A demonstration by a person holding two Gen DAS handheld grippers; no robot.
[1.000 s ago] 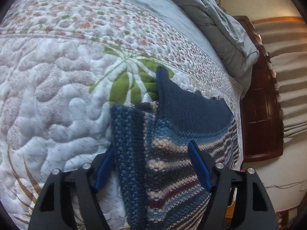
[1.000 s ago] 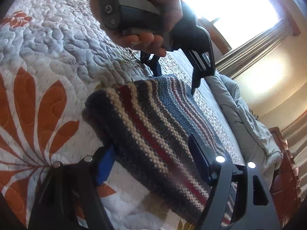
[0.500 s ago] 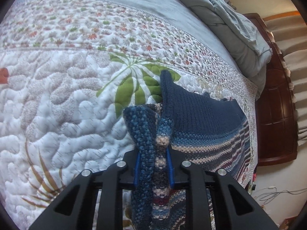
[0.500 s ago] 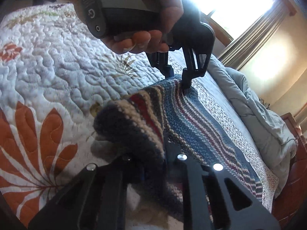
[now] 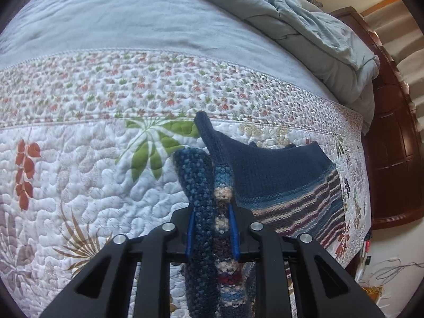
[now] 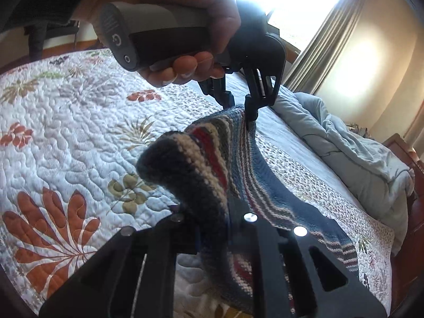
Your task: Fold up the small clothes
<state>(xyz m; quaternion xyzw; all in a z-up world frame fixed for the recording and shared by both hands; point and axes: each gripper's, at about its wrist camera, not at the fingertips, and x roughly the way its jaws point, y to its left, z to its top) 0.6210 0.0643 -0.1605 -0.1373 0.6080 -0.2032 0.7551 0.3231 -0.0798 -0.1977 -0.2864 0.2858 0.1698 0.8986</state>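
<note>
A small striped knit sweater (image 5: 286, 185), navy with blue, cream and maroon bands, lies partly on the floral quilt (image 5: 79, 175). My left gripper (image 5: 212, 230) is shut on a bunched edge of it. In the right wrist view my right gripper (image 6: 212, 228) is shut on another bunched edge of the sweater (image 6: 201, 164). The sweater hangs lifted between the two grippers. The left gripper (image 6: 241, 106), held in a hand, shows at the far end of the lifted edge.
A grey-blue sheet (image 5: 132, 21) and a rumpled grey duvet (image 5: 326, 34) lie further up the bed. A dark wooden headboard (image 5: 392, 159) stands at the right. A bright window with curtains (image 6: 318, 42) is behind.
Both grippers were open around the sweater's edge, then closed on it. They have since lifted that edge up off the quilt.
</note>
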